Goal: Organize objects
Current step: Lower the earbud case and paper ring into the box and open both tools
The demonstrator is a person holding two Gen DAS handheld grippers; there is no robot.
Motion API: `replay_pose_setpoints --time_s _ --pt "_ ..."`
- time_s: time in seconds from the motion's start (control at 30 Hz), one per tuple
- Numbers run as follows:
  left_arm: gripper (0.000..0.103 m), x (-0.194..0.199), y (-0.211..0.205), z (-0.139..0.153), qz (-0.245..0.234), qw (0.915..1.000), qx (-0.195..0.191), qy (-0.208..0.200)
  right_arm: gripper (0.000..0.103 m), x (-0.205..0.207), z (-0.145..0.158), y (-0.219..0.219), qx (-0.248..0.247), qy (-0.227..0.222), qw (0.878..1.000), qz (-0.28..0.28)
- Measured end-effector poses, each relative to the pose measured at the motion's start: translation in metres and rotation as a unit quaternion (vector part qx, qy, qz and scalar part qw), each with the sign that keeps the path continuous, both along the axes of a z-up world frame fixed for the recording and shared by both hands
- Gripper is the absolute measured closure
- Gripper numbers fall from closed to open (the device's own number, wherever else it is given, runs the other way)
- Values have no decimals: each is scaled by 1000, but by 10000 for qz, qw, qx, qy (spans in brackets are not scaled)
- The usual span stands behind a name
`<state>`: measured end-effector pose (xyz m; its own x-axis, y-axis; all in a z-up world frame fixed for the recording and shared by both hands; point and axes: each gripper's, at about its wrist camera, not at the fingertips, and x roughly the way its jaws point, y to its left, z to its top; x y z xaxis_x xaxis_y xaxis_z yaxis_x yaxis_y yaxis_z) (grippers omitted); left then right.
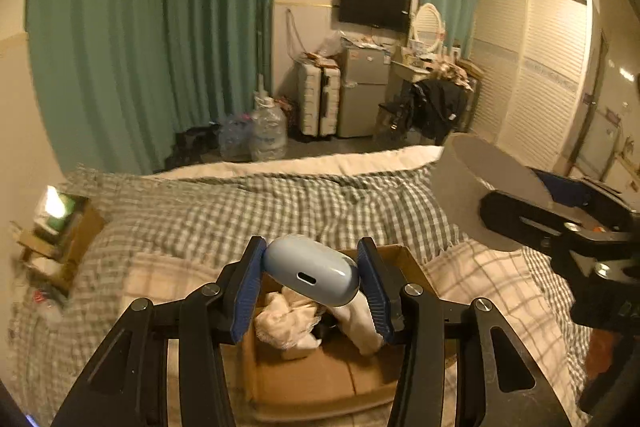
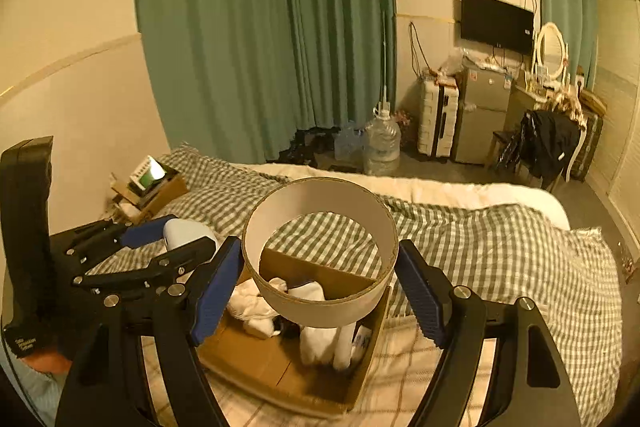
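The left gripper [image 1: 311, 281] has its blue-padded fingers [image 1: 249, 291] clamped on either end of a pale blue earbud case [image 1: 311, 277], held in the air just above an open cardboard box [image 1: 304, 375]. To its right, the right gripper [image 2: 320, 283] has its fingers [image 2: 214, 291] pressed against the sides of a wide white cardboard ring [image 2: 320, 307], hanging over the same box. White cloths [image 2: 256, 303] lie crumpled inside the box. The box sits on a bed under a green checked quilt [image 2: 480, 247]. Farther left on the bed lies a smaller carton [image 2: 156, 187]. Beyond the bed, green curtains [image 2: 248, 27] hang beside a water jug [image 2: 382, 141], a white suitcase [image 2: 438, 123] and a small fridge [image 2: 482, 119].
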<state>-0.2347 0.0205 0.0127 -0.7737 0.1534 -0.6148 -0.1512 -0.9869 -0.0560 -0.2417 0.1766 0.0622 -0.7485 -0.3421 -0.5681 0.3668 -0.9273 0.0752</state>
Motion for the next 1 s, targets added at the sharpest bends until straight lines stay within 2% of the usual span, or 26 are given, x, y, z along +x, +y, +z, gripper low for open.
replay_pose_setpoints --time_s 0.17,0.3,0.4,0.53,0.63,0.67,0.7,0.73,0.77,0.87,0.93,1.0 --pt "55 -34 -11 -52 -119 9982 206 -553 27 -34 -54 -4 131 -407 9991 -11" --pt "55 -49 -11 -87 -73 9964 165 -832 27 -54 -100 -7 229 -726 9971 -33" --pt "55 -55 -9 -104 -108 9953 68 -963 27 -66 -126 -11 437 -785 9959 -70" --pt "55 -56 -4 -114 -136 9949 -124 -992 25 -73 -147 -9 311 -904 9954 -24" --pt "52 -51 -1 -110 -301 9957 -166 -861 19 -71 -148 -5 214 -932 9954 -62" --pt "45 -47 2 -107 -292 9960 -291 -794 12 -68 -145 -2 160 -861 9961 -102" --pt "35 -42 4 -102 -240 9963 -383 -736 11 -66 -141 0 125 -819 9965 -134" --pt "30 -40 4 -99 -213 9965 -426 -682 11 -62 -135 4 77 -771 9968 -187" --pt "25 -35 4 -93 -188 9970 -449 -602 11 -57 -127 9 35 -728 9970 -242" --pt "24 -24 5 -69 -144 9982 -366 -458 9 -42 -98 19 -29 -539 9977 -407" --pt "20 -15 8 -50 -122 9987 -344 -358 7 -26 -74 29 0 -346 9979 -556" --pt "9 0 10 -28 -93 9991 -384 -136 2 -8 -51 38 69 -159 9972 -725"
